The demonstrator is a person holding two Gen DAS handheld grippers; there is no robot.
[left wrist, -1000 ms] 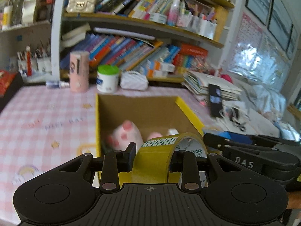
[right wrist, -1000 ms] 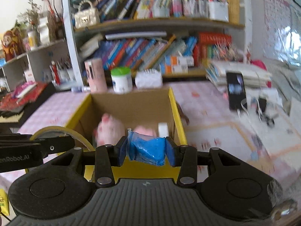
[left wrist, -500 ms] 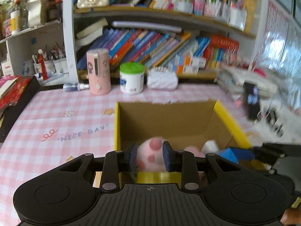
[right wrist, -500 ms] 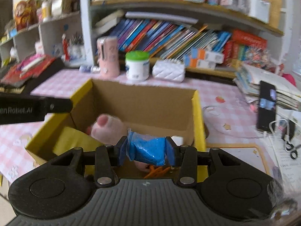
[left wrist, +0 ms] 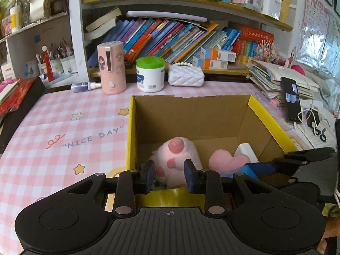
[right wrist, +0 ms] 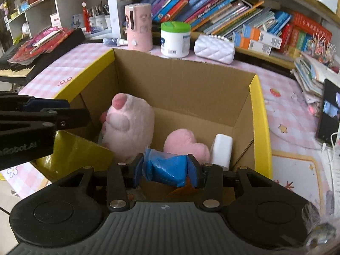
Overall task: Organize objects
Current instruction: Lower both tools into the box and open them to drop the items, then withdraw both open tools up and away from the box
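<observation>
An open cardboard box (left wrist: 129, 127) (right wrist: 258, 116) with yellow rims holds a pink paw plush (left wrist: 176, 155) (right wrist: 127, 123), a pink heart plush (right wrist: 184, 142) and a white bottle (right wrist: 221, 148). My left gripper (left wrist: 170, 177) hangs over the box's near edge. Its jaws stand a little apart, and the paw plush shows through the gap. A mustard-yellow surface (left wrist: 170, 197) (right wrist: 70, 155) lies just under its fingers. I cannot tell whether that is the tape roll or the box wall. My right gripper (right wrist: 165, 167) is shut on a blue packet (right wrist: 167, 170) above the box's inside.
Behind the box stand a pink dispenser (left wrist: 110, 65), a green-lidded white jar (left wrist: 150, 74) and a white quilted purse (left wrist: 186, 76). A phone (left wrist: 291, 99) and cables lie to the right. A black stand with red papers (right wrist: 42, 48) lies to the left. Bookshelves fill the back.
Both grippers have moved forward over the box and tipped downward. The yellow tape roll that stood between the left pads a second ago no longer shows there. The right still holds the blue packet.
</observation>
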